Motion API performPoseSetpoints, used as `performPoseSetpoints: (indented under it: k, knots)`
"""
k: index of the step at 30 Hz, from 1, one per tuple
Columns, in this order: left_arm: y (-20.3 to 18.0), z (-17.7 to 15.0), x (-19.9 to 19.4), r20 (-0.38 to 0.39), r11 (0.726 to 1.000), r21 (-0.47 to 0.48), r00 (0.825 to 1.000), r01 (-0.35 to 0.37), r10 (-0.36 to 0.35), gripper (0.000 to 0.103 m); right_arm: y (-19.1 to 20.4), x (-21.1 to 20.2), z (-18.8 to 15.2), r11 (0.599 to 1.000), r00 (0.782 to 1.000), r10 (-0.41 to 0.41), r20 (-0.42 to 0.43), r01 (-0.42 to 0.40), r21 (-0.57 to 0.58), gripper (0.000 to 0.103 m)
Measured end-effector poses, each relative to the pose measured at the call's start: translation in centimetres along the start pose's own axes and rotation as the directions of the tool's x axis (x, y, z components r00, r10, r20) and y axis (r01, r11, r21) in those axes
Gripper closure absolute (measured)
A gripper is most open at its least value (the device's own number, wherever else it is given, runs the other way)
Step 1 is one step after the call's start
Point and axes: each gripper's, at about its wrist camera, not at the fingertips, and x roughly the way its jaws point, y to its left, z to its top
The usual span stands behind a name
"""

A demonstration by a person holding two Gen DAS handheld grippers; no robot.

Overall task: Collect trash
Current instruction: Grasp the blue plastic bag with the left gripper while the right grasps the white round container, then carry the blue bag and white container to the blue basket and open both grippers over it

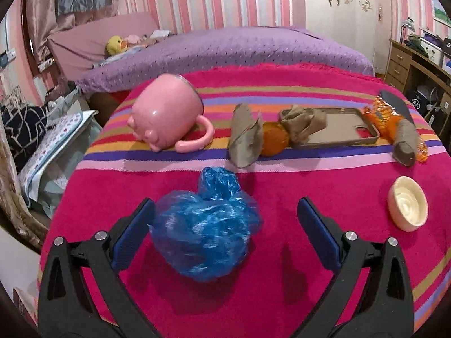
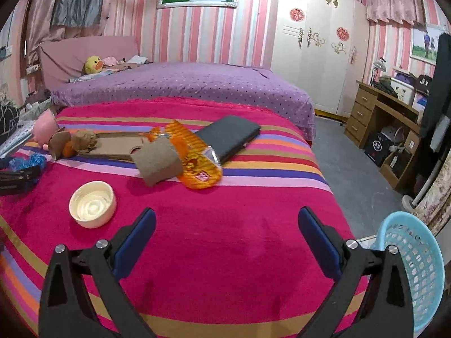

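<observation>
Blue crinkly plastic bag sits balled up between my left gripper fingers, jaws spread wide, the left pad right at its side and the right pad well clear of it. My right gripper is also gaping open over bare pink blanket, holding nothing.

Writing-wise, the orange snack wrapper has a small red-and-white label near its end, but I can't read it (too blurry). A brown paper scrap covers part of it, and the wrapper overlaps a dark flat case.

More crumpled brown paper hides most of something orange, maybe a fruit, can't tell. Pink mug lies on its side. Cream lid is near my right gripper.

Light blue basket sits off the bed's right edge, partly cut off by the frame. Plenty of open blanket up front.
</observation>
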Motion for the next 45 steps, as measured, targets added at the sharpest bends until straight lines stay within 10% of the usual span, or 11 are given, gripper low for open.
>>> performPoseSetpoints:
  k: [4,9,26,30,45]
  knots:
    - [0.7,-0.2,1.3,-0.062,0.998,-0.030,0.996,0.055,-0.057,0.045,1.9,0.3,0.0,0.999,0.999,0.025,-0.022,-0.026,-0.034,0.005]
    - [1.4,-0.5,0.7,-0.048,0.997,-0.034,0.996,0.067,-0.069,0.066,4.1,0.4,-0.1,0.996,0.996,0.077,-0.049,-0.079,-0.043,0.005]
    - [4.4,-1.4,-0.7,-0.023,0.996,-0.061,0.998,-0.066,0.065,0.068,10.9,4.3,1.4,0.975,0.964,0.200,-0.174,-0.212,-0.058,0.006]
    - [4.2,-1.3,-1.2,-0.014,0.995,-0.068,0.998,-0.068,0.067,0.068,11.1,4.9,1.2,0.962,0.946,0.251,-0.207,-0.267,-0.052,0.043]
    - [-2.1,0.0,-5.2,0.078,0.997,-0.050,0.995,-0.060,0.064,0.068,0.9,0.7,0.9,0.976,0.975,0.213,-0.062,-0.215,-0.039,0.042]
